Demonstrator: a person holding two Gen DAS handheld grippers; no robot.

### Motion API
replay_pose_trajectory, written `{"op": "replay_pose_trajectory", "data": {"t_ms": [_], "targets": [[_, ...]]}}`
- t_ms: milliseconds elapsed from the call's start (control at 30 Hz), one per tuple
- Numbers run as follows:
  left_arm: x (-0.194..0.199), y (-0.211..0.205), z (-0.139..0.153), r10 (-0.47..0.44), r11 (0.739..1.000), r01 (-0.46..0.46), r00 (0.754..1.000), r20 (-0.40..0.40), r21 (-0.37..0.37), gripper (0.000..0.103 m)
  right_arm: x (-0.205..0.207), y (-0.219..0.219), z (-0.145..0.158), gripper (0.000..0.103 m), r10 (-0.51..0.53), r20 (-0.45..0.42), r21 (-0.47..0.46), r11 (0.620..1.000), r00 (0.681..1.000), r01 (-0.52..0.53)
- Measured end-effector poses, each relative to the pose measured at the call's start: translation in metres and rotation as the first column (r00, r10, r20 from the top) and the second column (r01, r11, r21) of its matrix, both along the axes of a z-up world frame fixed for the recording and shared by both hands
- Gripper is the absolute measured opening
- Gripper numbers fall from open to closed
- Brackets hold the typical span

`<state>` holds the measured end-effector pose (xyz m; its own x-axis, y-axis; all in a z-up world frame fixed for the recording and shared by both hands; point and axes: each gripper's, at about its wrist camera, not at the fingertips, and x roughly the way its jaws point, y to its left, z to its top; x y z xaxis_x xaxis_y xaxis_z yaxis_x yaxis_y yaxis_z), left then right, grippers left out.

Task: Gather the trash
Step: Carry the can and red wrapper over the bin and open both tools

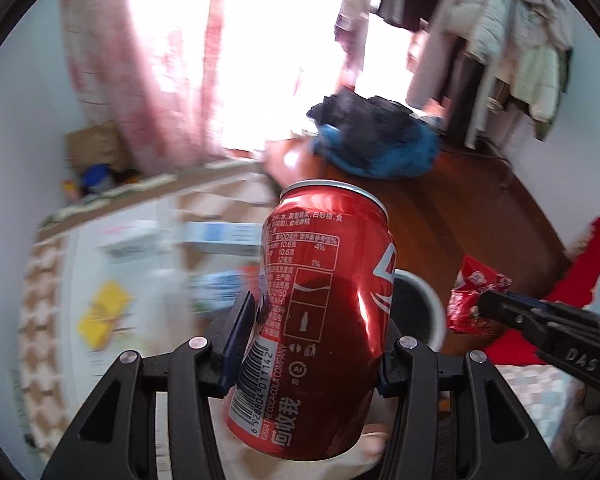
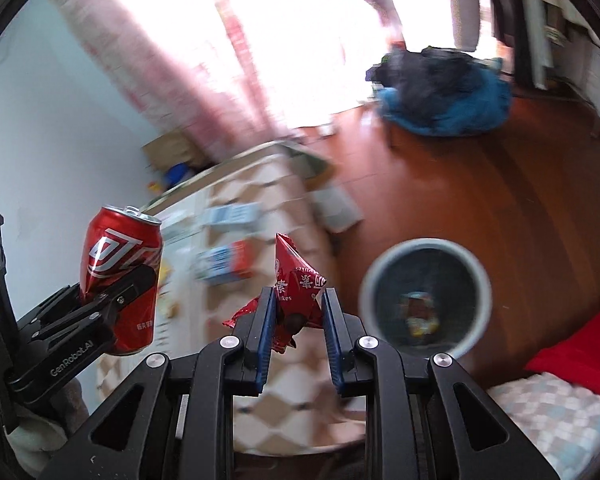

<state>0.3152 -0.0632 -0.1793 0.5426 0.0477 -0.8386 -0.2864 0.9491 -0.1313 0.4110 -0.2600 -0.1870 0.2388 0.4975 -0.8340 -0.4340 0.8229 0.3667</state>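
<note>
My left gripper [image 1: 316, 320] is shut on a dented red cola can [image 1: 324, 300], held upright in the air; the same can [image 2: 120, 276] shows at the left of the right wrist view. My right gripper [image 2: 298, 300] is shut on a crumpled red snack wrapper [image 2: 296, 288], which also appears at the right of the left wrist view as the wrapper [image 1: 476, 300]. A round grey bin [image 2: 426, 296] with some trash inside stands on the wooden floor below and to the right of the wrapper. In the left wrist view the bin [image 1: 424, 308] is mostly hidden behind the can.
A table with a checked cloth [image 2: 260, 216] carries boxes and papers on the left. A blue and black heap of clothes [image 2: 440, 96] lies on the wood floor near the bright curtained window. A red cloth [image 2: 572, 348] and a checked blanket lie at the right.
</note>
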Motion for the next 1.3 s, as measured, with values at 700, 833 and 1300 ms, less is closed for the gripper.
{"op": "replay_pose_trajectory", "data": {"t_ms": [700, 833, 1300], "targets": [[0.167, -0.079, -0.19, -0.111, 0.949, -0.02, 0.913, -0.392, -0.315, 0.083, 0.137, -0.114, -0.237, 0.056, -0.242, -0.355, -0.212, 0.962, 0.903, 0.174], [0.155, -0.079, -0.188, -0.08, 0.974, -0.016, 0.91, -0.407, -0.227, 0.099, 0.142, -0.113, -0.253, 0.085, -0.241, -0.384, -0.225, 0.961, 0.891, 0.163], [0.12, -0.079, -0.167, -0.006, 1.0, 0.013, 0.926, -0.378, 0.015, 0.099, 0.117, -0.101, -0.232, 0.103, -0.23, -0.289, -0.385, 0.916, 0.929, 0.108]]}}
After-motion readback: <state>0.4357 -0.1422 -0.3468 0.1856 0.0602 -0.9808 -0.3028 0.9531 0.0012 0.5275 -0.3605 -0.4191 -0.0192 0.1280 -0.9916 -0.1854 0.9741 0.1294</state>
